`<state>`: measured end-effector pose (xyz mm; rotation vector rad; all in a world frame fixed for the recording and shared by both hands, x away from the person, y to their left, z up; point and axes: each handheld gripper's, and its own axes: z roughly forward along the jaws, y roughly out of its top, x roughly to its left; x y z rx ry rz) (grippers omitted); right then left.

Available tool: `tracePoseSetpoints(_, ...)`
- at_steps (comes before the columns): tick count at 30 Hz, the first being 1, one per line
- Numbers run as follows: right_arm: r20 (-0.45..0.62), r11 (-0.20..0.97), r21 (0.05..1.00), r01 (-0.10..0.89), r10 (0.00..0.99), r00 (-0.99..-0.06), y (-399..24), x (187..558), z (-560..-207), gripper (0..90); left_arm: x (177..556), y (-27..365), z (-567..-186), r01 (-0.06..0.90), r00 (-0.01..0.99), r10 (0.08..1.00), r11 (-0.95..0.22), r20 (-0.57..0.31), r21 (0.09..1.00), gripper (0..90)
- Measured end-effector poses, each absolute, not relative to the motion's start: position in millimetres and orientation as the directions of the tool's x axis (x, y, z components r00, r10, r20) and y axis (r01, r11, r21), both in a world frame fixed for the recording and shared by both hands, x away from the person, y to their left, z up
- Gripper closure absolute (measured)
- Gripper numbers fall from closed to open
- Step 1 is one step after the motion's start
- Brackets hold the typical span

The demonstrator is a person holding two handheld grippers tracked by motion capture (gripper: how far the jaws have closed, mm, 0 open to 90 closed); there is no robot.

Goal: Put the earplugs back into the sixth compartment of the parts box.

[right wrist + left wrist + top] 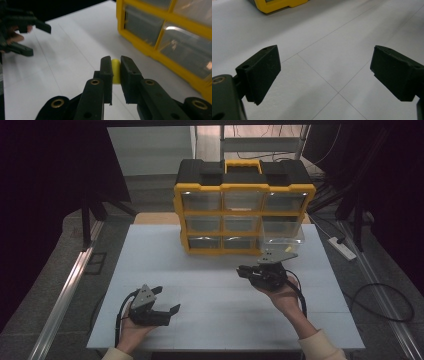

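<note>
Yellow small piece [115, 70], smooth, rounded top | pinched by right hand-held gripper [115, 75] | left hand-held gripper [325, 72] spread

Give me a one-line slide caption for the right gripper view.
Right hand-held gripper clamps a small yellow piece above the white table, beside the yellow drawer organizer.

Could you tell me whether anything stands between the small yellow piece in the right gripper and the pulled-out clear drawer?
Nothing visible does: the right gripper holds the small yellow piece just before the pulled-out clear drawer, open on top.
</note>
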<state>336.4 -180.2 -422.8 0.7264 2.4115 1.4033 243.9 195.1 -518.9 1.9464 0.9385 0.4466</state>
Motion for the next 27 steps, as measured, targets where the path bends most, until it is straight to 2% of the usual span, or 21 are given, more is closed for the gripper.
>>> tracePoseSetpoints(17, 0.007, 0.249, 0.948, 0.199, 0.608, -0.794, -212, 334, -363, 79.8, 244, 195, -519, 0.433, 0.645, 0.762, -0.307, -0.053, 0.847, 9.4)
tracePoseSetpoints(24, 0.016, 0.194, 0.962, 0.194, 0.668, -0.744, -232, 345, -350, 79.9, 244, 195, -519, 0.434, 0.640, 0.766, -0.301, -0.056, 0.849, 9.4)
tracePoseSetpoints(27, -0.008, 0.194, 0.962, 0.193, 0.725, -0.689, -243, 355, -347, 79.9, 243, 195, -519, 0.432, 0.643, 0.764, -0.308, -0.050, 0.848, 9.4)
